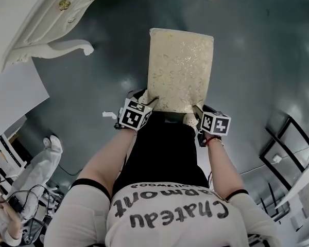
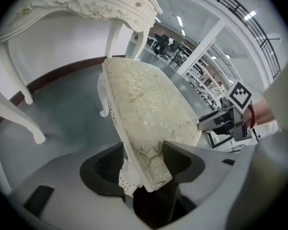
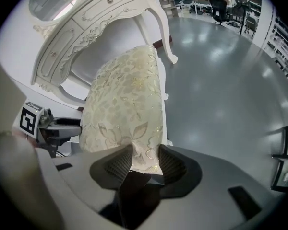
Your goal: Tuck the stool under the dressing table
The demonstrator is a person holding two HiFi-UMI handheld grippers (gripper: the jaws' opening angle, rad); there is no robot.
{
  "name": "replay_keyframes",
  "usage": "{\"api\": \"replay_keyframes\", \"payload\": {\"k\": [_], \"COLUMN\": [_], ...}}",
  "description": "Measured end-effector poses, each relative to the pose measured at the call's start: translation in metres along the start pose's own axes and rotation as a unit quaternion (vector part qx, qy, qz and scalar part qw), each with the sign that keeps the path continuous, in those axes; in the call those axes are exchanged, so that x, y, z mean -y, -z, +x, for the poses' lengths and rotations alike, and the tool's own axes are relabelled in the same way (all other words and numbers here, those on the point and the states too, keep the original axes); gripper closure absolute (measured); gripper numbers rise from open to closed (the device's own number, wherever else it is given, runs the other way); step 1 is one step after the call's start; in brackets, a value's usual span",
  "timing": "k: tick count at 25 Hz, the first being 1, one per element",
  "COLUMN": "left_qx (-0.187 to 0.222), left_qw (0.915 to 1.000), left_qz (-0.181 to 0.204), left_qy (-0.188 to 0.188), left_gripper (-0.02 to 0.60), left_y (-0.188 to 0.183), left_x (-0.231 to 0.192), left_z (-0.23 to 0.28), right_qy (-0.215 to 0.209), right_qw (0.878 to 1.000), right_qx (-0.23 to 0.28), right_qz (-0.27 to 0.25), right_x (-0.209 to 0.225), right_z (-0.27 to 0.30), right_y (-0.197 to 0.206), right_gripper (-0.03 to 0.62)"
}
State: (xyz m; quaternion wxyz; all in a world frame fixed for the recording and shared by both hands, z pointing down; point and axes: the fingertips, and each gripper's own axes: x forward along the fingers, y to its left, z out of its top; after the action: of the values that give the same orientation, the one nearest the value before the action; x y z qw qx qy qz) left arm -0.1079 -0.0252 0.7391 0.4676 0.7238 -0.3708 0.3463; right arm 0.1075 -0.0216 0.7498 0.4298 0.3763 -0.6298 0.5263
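Two grips: left tongs (image 2: pixel 143 156) and right tongs (image 3: pixel 145 162) each clamp a near corner of the stool (image 1: pixel 180 68), for steering.
Stool: centre frame, not yet tucked.
Dressing table (image 1: pixel 38 17): upper left, the likely destination.

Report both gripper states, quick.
Left gripper: closed on the stool, at a near corner of its cushion.
Right gripper: closed on the stool, at the other near corner.
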Motion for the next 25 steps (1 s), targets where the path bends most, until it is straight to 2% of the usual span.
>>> {"api": "replay_keyframes", "payload": {"k": [6,9,12,16,20,25], "left_qx": [0.029,0.042,0.050,0.054,0.080,0.089], "left_qw": [0.9986,0.9976,0.9961,0.9954,0.9922,0.9904], "left_qz": [0.001,-0.022,-0.050,-0.055,-0.067,-0.066], "left_qy": [-0.045,-0.051,-0.053,-0.056,-0.068,-0.083], "left_gripper": [0.320,0.350,0.354,0.354,0.354,0.354], "left_y": [-0.034,-0.050,-0.061,-0.076,-0.102,-0.119], "left_x": [-0.054,-0.078,-0.105,-0.130,-0.156,-0.178], "left_z": [-0.021,-0.030,-0.035,-0.042,-0.051,-0.053], "right_qy": [-0.004,0.000,0.006,0.010,0.003,0.001], "right_qw": [1.000,0.999,0.999,0.998,0.997,0.998], "right_qx": [0.028,0.042,0.044,0.055,0.077,0.066], "right_qz": [0.006,0.006,-0.001,-0.001,-0.007,-0.024], "right_x": [-0.042,-0.061,-0.078,-0.095,-0.112,-0.125], "right_z": [0.015,0.022,0.033,0.041,0.045,0.056], "right_y": [-0.051,-0.078,-0.102,-0.131,-0.170,-0.203], "right_gripper": [0.405,0.405,0.405,0.405,0.405,0.404]}}
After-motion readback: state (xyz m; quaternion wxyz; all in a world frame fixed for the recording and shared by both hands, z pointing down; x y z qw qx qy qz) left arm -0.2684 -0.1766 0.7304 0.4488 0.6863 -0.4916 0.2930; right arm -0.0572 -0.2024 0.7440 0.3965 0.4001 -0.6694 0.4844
